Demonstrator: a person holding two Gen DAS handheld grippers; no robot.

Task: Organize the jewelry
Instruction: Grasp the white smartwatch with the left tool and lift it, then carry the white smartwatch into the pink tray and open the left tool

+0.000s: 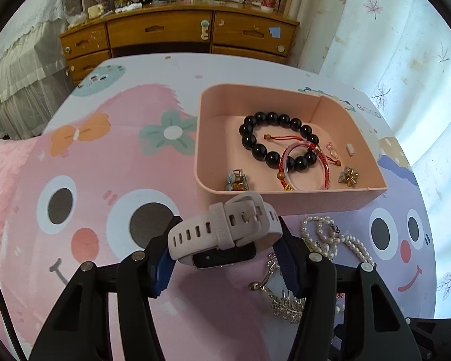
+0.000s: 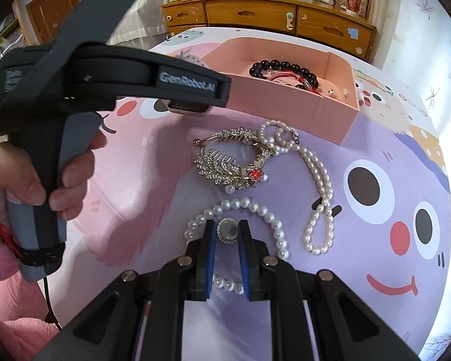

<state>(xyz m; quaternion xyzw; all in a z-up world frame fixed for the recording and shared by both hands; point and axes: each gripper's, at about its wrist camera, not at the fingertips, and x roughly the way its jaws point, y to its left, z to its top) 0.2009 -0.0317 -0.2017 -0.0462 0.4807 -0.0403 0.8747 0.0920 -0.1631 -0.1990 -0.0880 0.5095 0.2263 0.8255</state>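
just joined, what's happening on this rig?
A person is sorting jewelry into a pink box with two handheld tongs. The left tongs hold a pale pink watch just short of the box, which already contains a black bead bracelet. The right tongs are closed around the round clasp of a pearl bracelet lying on the table. A rhinestone hair comb and pearl necklace wait.

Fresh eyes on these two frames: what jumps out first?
The pale pink watch held between the left gripper fingers, just short of the pink tray with its black bead bracelet. Then the right gripper closed around the pearl bracelet's clasp, with the rhinestone hair comb beyond.
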